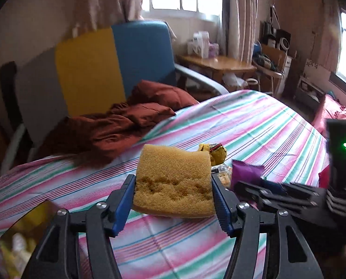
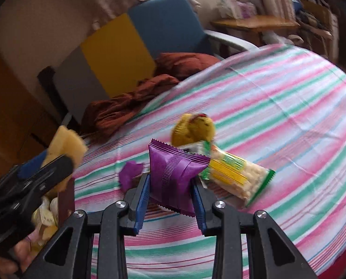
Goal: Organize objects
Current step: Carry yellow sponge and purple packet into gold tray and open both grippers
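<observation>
Left tongs (image 1: 174, 195) pinch sponge (image 1: 173, 176); right tongs (image 2: 170, 193) pinch purple packet (image 2: 175, 174) (striped cloth (image 2: 277, 116) beyond lies bare).

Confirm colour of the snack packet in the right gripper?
Purple, with a band of darker stripes. The snack packet shows best in the right wrist view.

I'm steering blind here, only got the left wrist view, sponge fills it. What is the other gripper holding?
Observer: The right gripper is shut on a purple snack packet, held upright above the striped tablecloth.
Operator: Anything lying behind that packet?
Observer: A clear bag of pale snacks with a yellow and green label lies flat on the cloth, just right of it.
Operator: And under my sponge side?
Observer: Below the left gripper with the yellow sponge sits a container of small pale wrapped items, at the table's edge.
</observation>
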The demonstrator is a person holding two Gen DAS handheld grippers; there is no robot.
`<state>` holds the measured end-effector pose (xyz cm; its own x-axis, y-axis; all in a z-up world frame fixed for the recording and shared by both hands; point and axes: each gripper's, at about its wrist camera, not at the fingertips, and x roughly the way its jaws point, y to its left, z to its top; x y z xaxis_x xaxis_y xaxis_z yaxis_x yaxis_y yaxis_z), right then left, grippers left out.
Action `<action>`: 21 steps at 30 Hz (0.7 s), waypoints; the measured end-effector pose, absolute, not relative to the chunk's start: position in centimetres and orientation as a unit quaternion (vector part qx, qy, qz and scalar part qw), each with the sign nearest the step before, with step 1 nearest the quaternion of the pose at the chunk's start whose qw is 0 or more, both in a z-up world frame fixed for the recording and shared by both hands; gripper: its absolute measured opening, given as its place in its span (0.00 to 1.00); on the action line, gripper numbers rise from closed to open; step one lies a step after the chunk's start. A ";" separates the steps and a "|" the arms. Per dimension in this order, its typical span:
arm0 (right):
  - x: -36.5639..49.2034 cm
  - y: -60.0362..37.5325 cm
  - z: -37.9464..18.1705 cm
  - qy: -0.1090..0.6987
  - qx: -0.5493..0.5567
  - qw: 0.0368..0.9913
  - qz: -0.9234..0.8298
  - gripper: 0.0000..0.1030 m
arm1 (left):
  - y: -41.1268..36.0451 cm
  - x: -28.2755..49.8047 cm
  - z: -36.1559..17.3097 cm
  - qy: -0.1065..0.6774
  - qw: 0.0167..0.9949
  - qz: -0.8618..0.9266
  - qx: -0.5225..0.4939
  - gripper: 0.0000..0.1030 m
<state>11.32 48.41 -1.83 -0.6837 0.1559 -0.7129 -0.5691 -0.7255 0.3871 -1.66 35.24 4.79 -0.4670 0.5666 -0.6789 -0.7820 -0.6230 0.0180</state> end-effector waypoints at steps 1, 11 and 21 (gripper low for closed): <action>11.1 48.0 -1.6 0.297 -0.336 0.201 0.871 0.33 | 34.2 -1.1 5.2 0.162 0.398 0.844 -0.321 0.61; 9.7 44.6 -0.5 0.232 -0.331 0.152 0.902 0.33 | 26.1 2.1 6.6 0.132 0.359 0.868 -0.318 0.62; 8.5 42.0 -0.8 0.192 -0.363 0.122 0.904 0.33 | 18.0 1.6 5.5 0.104 0.301 0.887 -0.334 0.62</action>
<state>8.46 42.03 -0.81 -0.7073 0.0804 -0.7023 -0.3592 -0.8965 0.2592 1.57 17.96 5.52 -0.5959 0.4648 -0.6549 -0.6032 -0.7974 -0.0172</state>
